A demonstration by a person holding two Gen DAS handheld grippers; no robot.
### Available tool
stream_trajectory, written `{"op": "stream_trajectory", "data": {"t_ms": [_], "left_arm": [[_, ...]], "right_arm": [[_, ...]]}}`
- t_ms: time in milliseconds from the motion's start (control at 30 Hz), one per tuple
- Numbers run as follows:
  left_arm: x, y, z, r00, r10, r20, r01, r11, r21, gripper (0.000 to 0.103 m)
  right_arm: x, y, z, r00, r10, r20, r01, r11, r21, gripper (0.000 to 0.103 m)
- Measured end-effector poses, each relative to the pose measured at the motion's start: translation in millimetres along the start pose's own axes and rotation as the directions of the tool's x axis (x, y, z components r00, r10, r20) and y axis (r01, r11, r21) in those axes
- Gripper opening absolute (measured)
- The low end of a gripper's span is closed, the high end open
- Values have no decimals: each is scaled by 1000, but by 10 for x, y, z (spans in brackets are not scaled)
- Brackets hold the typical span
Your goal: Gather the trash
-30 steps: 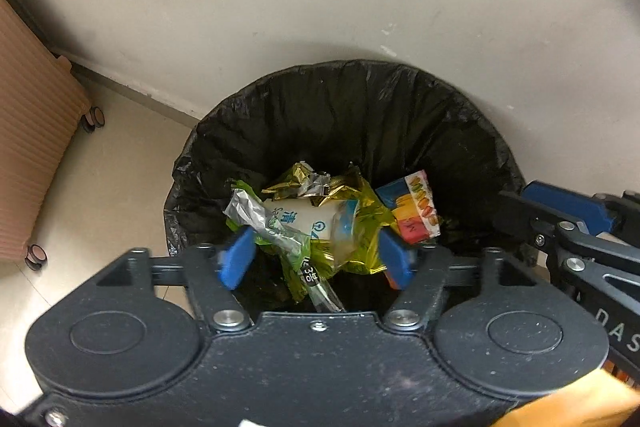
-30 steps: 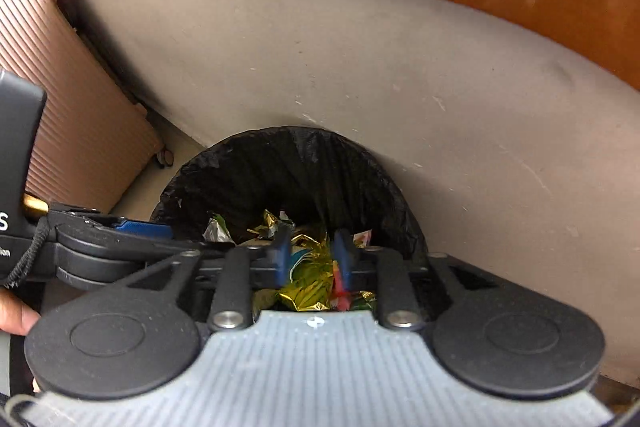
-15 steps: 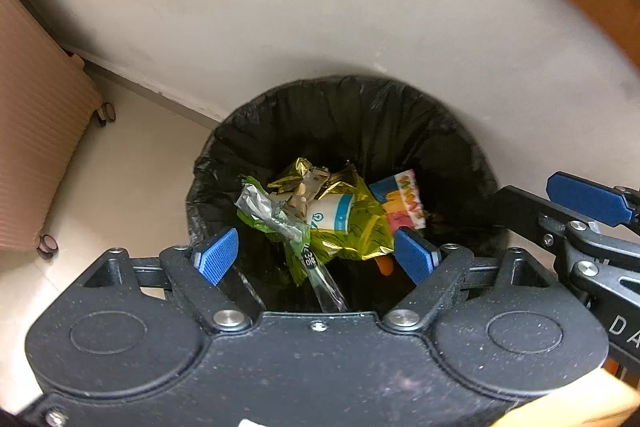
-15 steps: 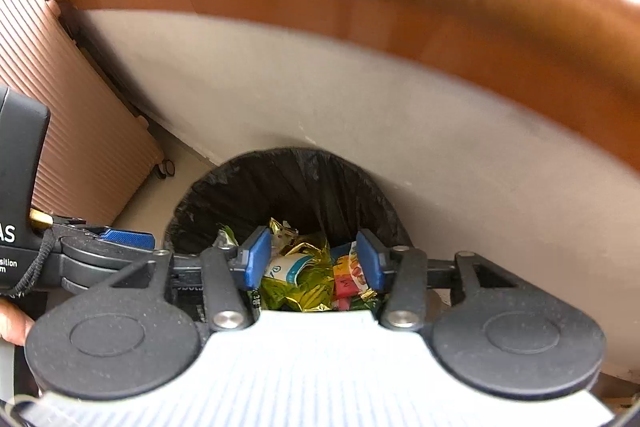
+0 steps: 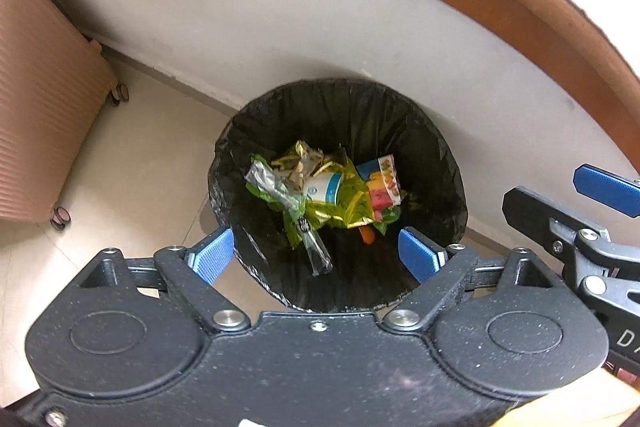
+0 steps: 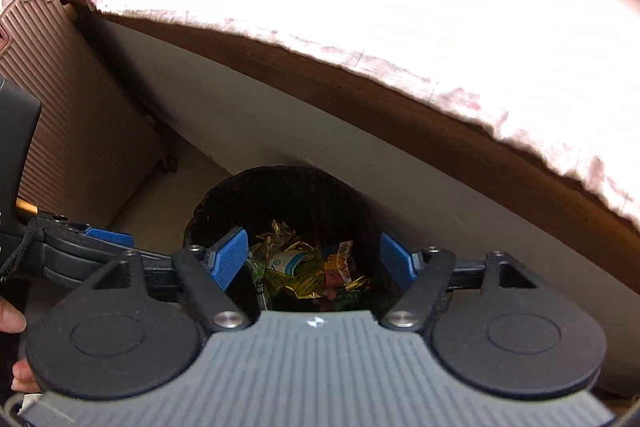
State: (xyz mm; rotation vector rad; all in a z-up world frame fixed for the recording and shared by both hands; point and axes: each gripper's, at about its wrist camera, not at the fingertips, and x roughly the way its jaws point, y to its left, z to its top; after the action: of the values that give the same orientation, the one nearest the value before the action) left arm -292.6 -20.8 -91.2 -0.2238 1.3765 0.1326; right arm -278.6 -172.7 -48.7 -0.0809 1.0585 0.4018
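Black-lined bin (image 5: 436,163) now sits farther below both wide-spread, empty claws, left (image 5: 318,259) and right (image 6: 314,259).

Open mouth of the black-lined bin (image 5: 436,147), clear above the wrappers (image 5: 320,191) at its bottom. Hemmed by a grey panel (image 5: 280,27) at the far side, a ribbed suitcase (image 5: 36,131) well left. Bare floor (image 5: 132,163) between.

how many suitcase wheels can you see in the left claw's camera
2 wheel sets: one at the suitcase's far bottom corner near the wall, one at its near corner on the floor. Others may be hidden behind it.
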Motion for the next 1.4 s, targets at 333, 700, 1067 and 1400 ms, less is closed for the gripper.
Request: {"op": "stream_trajectory", "data": {"t_ms": [333,700,1067,1400], "left_arm": [[185,-43,-104,999,12,-34,-12,1000,2,89],[275,2,-63,996,50,-70,-47,998,33,89],[366,-45,-68,995,45,-93,-43,999,27,88],[386,-31,-78,995,37,-95,-36,999,15,88]], "right_arm": [[225,-35,-91,999,4,-35,-4,1000,-6,84],[310,-30,-104,999,16,-47,-17,1000,-7,84],[321,-38,-101,998,17,-54,-18,1000,-9,84],[318,-42,-104,999,18,-50,-18,1000,-4,84]]}}
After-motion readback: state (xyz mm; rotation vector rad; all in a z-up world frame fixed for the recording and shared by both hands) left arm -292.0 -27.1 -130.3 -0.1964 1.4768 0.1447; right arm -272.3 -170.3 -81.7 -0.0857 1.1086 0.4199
